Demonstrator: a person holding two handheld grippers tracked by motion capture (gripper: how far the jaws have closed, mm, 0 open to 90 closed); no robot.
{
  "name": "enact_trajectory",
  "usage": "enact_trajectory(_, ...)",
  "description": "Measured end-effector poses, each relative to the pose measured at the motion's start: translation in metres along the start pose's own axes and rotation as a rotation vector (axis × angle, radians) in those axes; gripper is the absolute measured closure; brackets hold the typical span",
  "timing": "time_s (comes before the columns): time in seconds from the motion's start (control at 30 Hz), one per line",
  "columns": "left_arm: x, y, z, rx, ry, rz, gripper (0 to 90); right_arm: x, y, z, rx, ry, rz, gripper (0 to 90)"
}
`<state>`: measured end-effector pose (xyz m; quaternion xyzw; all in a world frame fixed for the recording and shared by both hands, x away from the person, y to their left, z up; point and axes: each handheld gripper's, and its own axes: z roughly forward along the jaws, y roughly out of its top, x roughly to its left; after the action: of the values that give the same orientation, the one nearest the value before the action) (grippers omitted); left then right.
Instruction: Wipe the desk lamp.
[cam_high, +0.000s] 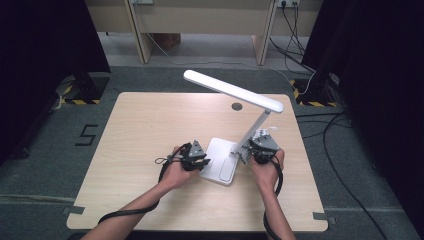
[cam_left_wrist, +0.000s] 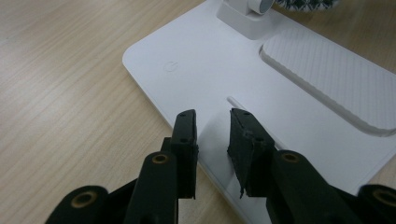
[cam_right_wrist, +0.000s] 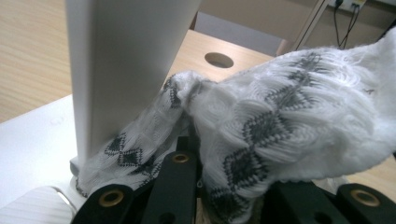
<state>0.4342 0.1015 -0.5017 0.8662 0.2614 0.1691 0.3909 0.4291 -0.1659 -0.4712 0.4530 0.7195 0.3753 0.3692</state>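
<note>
Right gripper (cam_right_wrist: 224, 186) clamps patterned cloth (cam_right_wrist: 280, 116) against lamp stem (cam_right_wrist: 121, 70), probably wiping; left gripper (cam_left_wrist: 212, 135), jaws apart, steadies lamp base (cam_left_wrist: 233, 70).

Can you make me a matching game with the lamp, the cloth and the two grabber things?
Things:
1. lamp base
2. cloth
3. left gripper
4. lamp arm

Descriptions:
A. white with dark diamond patterns
B. flat white slab lying on the table
C. jaws apart over the slab's edge, nothing between them
D. pale post with the cloth pressed against it

Pairs: 1-B, 2-A, 3-C, 4-D
</note>
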Motion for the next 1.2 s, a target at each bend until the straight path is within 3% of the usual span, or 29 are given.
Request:
enact_trajectory(0.9,0.0,-0.001,0.0,-0.005,0.001,-0.012,70.8,0.004,-0.004,0.014,0.035,0.001,-0.029,82.3)
enact_trajectory(1.2,0.001,-0.002,0.0,-0.009,0.0,-0.018,70.8,0.006,-0.007,0.026,0.06,0.032,-0.009,82.5)
